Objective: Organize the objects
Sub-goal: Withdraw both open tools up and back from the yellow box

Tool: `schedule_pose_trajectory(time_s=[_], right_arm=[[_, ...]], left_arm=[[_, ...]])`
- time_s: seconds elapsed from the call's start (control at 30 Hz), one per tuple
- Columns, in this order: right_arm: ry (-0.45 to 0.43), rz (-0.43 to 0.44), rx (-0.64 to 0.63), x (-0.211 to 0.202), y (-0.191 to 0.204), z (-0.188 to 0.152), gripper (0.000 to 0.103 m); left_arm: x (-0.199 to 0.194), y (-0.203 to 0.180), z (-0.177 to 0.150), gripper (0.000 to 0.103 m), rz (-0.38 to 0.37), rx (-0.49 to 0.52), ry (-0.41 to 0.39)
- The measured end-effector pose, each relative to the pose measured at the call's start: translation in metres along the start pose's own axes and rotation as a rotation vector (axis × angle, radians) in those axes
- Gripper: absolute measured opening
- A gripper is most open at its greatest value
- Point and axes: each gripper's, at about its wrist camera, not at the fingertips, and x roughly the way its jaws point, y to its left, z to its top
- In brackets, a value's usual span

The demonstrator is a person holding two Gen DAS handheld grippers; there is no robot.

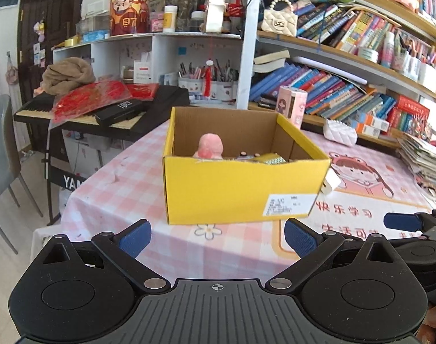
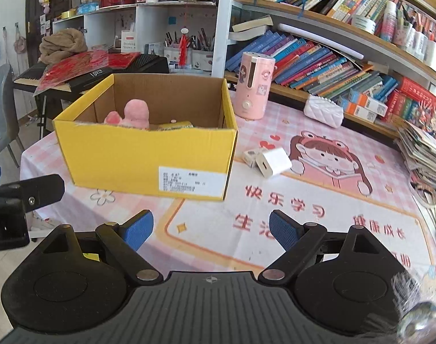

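A yellow cardboard box [image 1: 232,189] [image 2: 137,157] stands open-topped on the pink checked tablecloth [image 2: 303,229]. Inside it sit a pink plush toy [image 1: 210,146] [image 2: 134,114] and some small items, mostly hidden by the front wall. To the right of the box lie a white charger block [image 2: 273,162] and a small white packet [image 2: 250,156]. My left gripper [image 1: 216,229] is open and empty, in front of the box. My right gripper [image 2: 211,220] is open too, nothing between its blue pads, over the mat short of the charger.
A pink cylindrical appliance [image 2: 255,86] and a white quilted purse [image 2: 322,110] stand behind the box, by the bookshelves. A stack of magazines [image 2: 424,149] and a tape roll [image 2: 425,193] lie at the right edge. A keyboard piano [image 1: 103,111] and a grey chair [image 1: 3,143] stand left of the table.
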Motion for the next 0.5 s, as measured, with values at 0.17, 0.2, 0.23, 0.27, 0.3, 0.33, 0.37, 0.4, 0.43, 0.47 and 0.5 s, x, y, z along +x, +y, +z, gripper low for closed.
schedule_pose_trajectory(time_s=[0.17, 0.2, 0.23, 0.27, 0.3, 0.33, 0.37, 0.4, 0.43, 0.47, 0.5], right_arm=[[0.002, 0.0, 0.005, -0.012, 0.004, -0.011, 0.088], [0.003, -0.001, 0.006, -0.014, 0.004, -0.013, 0.088], [0.005, -0.002, 0.006, -0.016, 0.005, -0.016, 0.088], [0.007, -0.003, 0.007, -0.018, 0.006, -0.018, 0.088], [0.01, -0.005, 0.008, -0.019, 0.006, -0.02, 0.088], [0.013, -0.007, 0.01, -0.021, 0.006, -0.023, 0.088], [0.017, -0.009, 0.012, -0.022, 0.006, -0.025, 0.088], [0.021, -0.013, 0.015, -0.024, 0.006, -0.027, 0.088], [0.025, -0.017, 0.019, -0.025, 0.005, -0.028, 0.088], [0.028, -0.022, 0.022, -0.026, 0.004, -0.03, 0.088], [0.03, -0.028, 0.026, -0.028, 0.003, -0.031, 0.088]], left_arm=[[-0.009, 0.002, -0.008, 0.1, 0.006, 0.002, 0.015], [-0.011, 0.002, -0.01, 0.1, 0.005, 0.001, 0.018], [-0.013, 0.002, -0.011, 0.1, 0.005, 0.001, 0.02], [-0.014, 0.002, -0.013, 0.1, 0.003, 0.002, 0.023], [-0.015, 0.002, -0.015, 0.1, 0.001, 0.003, 0.027], [-0.016, 0.002, -0.016, 0.1, -0.003, 0.004, 0.03], [-0.016, 0.001, -0.017, 0.1, -0.007, 0.006, 0.034], [-0.016, 0.0, -0.018, 0.1, -0.011, 0.008, 0.038], [-0.017, -0.001, -0.019, 0.1, -0.016, 0.01, 0.042], [-0.017, -0.002, -0.019, 0.1, -0.021, 0.013, 0.045], [-0.016, -0.003, -0.02, 0.1, -0.027, 0.016, 0.048]])
